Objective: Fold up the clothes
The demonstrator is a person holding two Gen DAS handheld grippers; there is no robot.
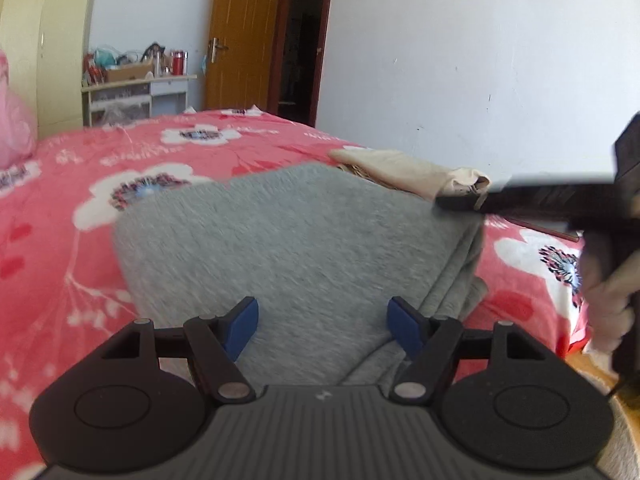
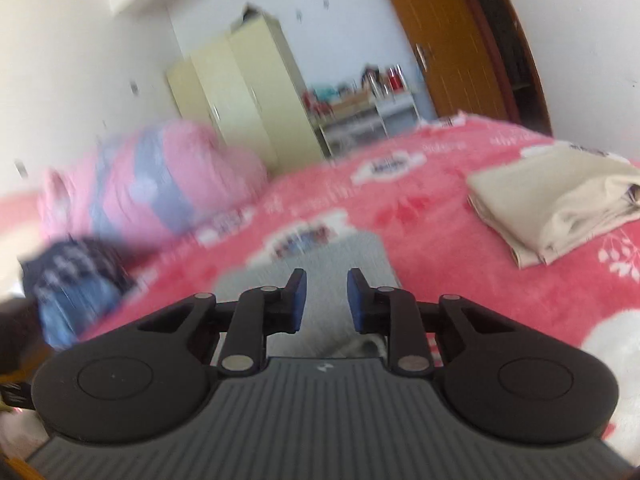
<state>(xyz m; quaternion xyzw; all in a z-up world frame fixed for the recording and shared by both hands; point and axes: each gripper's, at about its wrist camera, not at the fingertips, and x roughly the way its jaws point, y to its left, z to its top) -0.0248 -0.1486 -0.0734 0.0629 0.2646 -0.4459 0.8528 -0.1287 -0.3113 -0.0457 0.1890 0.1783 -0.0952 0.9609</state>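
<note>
A grey garment (image 1: 288, 248) lies folded on the red flowered bedspread (image 1: 60, 208). My left gripper (image 1: 322, 326) hovers open over its near edge, blue pads wide apart and nothing between them. In the left wrist view my right gripper (image 1: 460, 202) reaches in from the right, above the garment's far right corner, held by a hand (image 1: 608, 292). In the right wrist view my right gripper (image 2: 327, 300) stands open above a strip of the grey garment (image 2: 352, 256). A folded beige garment (image 2: 560, 208) lies to the right; its other view (image 1: 408, 172) places it behind the grey one.
A pink and blue bundle of bedding (image 2: 160, 184) and a dark blue cloth pile (image 2: 76, 280) sit at the left of the bed. A pale wardrobe (image 2: 248, 96), a cluttered white shelf (image 1: 136, 92) and a wooden door (image 1: 244, 36) stand beyond the bed.
</note>
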